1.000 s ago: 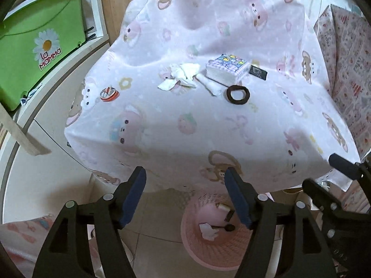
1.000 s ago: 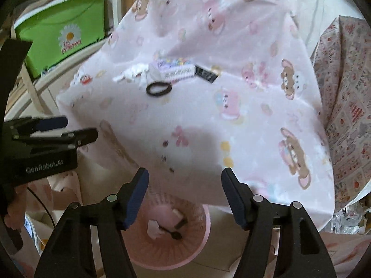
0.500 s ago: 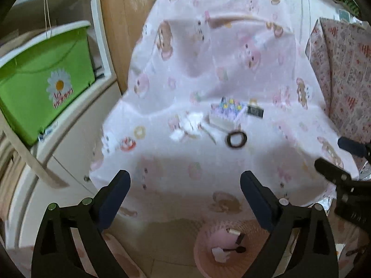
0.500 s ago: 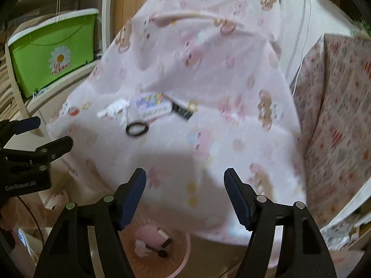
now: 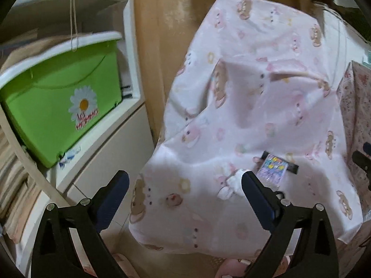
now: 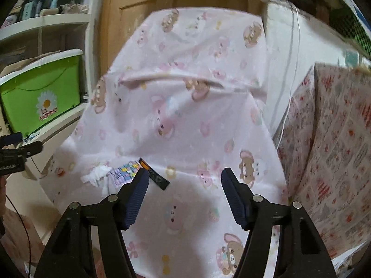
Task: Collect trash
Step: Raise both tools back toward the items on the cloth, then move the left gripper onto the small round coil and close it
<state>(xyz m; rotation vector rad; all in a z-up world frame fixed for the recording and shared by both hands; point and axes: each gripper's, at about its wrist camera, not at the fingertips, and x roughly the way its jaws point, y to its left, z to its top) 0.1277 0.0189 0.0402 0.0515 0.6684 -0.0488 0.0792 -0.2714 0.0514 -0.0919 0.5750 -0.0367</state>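
Observation:
Crumpled white tissue (image 5: 231,183) (image 6: 97,173) lies on the pink cartoon-print cloth (image 5: 255,115) (image 6: 185,127) over a table. Beside it are a colourful tissue pack (image 5: 272,168) (image 6: 125,172), a black wrapper (image 6: 156,177) and a small red-and-white cap (image 5: 173,199). My left gripper (image 5: 185,190) is open and empty, held above the table's front left edge. My right gripper (image 6: 183,185) is open and empty above the table's front. The pink trash basket (image 5: 234,267) shows only as a sliver below the cloth.
A green storage box (image 5: 58,97) (image 6: 39,97) with a daisy sticker sits on a white shelf (image 5: 111,125) at left. A wooden door (image 5: 180,23) stands behind the table. A patterned cloth (image 6: 336,150) hangs at right. The left gripper shows at the right wrist view's left edge (image 6: 16,153).
Both grippers have risen and tilted up. The view now shows the door and upper cloth, and the basket has dropped almost out of sight. Both stay open.

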